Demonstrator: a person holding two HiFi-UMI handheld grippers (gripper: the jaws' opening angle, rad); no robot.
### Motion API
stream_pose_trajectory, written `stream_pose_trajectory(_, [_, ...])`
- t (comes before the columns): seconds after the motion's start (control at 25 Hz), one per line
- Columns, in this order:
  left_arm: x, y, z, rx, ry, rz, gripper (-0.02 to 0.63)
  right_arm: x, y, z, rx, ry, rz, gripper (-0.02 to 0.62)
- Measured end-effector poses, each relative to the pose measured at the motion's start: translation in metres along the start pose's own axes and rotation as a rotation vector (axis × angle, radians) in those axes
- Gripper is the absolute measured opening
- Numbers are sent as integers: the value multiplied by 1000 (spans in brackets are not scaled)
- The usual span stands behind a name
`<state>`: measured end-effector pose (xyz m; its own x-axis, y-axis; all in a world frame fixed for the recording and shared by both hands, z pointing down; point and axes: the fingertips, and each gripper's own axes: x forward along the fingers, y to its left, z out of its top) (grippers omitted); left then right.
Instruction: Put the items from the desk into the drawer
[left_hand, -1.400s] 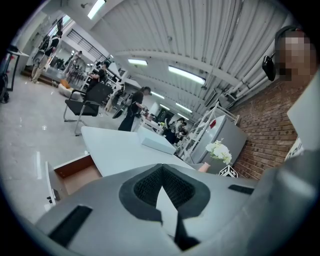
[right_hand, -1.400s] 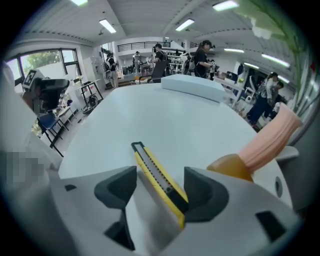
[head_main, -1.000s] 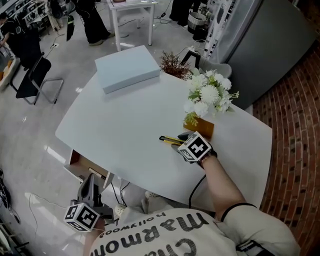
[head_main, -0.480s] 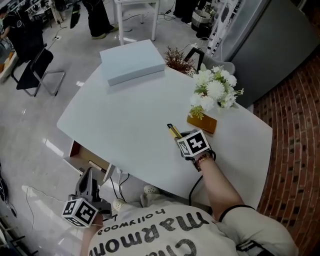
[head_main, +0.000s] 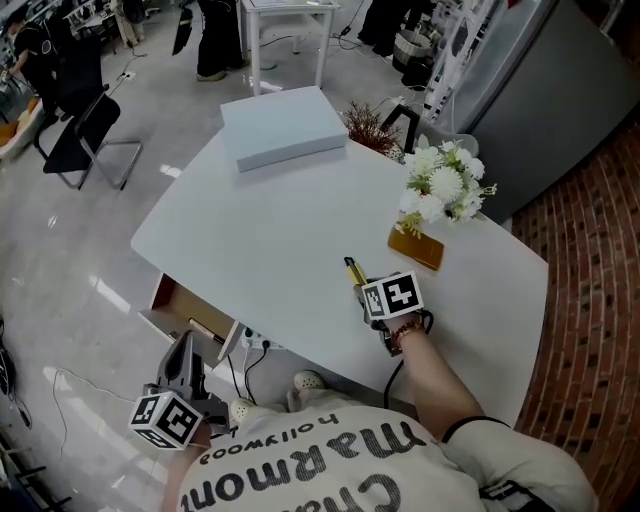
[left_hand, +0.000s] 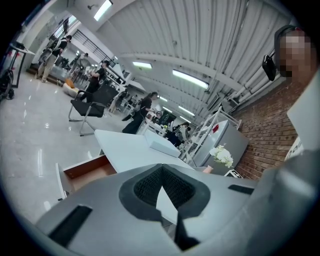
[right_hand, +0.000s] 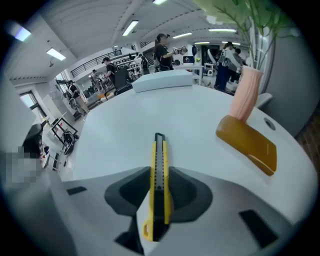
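Right tool (head_main: 365, 290) has just closed on the yellow knife (right_hand: 159, 165), only near its tail, so it might swivel loose before the drawer (head_main: 185, 310). Left tool (left_hand: 161, 192) is pinched together, empty.

White surface (head_main: 260, 240): pale blue flat box (head_main: 283, 127) far left; white flowers (head_main: 440, 190) in vase far right; amber case (head_main: 417, 248) just beside vase.

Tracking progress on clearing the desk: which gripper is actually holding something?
The right gripper: its jaws have just closed on the yellow utility knife. The left gripper, by the open drawer, has its jaws together on nothing.
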<state>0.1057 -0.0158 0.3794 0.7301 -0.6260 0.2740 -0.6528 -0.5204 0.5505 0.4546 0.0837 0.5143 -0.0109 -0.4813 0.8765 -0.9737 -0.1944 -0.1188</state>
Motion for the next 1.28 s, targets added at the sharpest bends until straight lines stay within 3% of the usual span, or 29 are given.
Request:
stream_pose_trajectory(0.52, [-30,39,18,-11,-16,-15,-2,8,80,-2,-49,13,40,118])
stream_pose_trajectory(1.04, [-78,105,51,-28,-50,33,-2,28,190,18,-149,22,107,118])
stream_pose_trajectory(1.28, [-99,137,67,-31,-74,59,-2,38,238,28,-130,18,164,118])
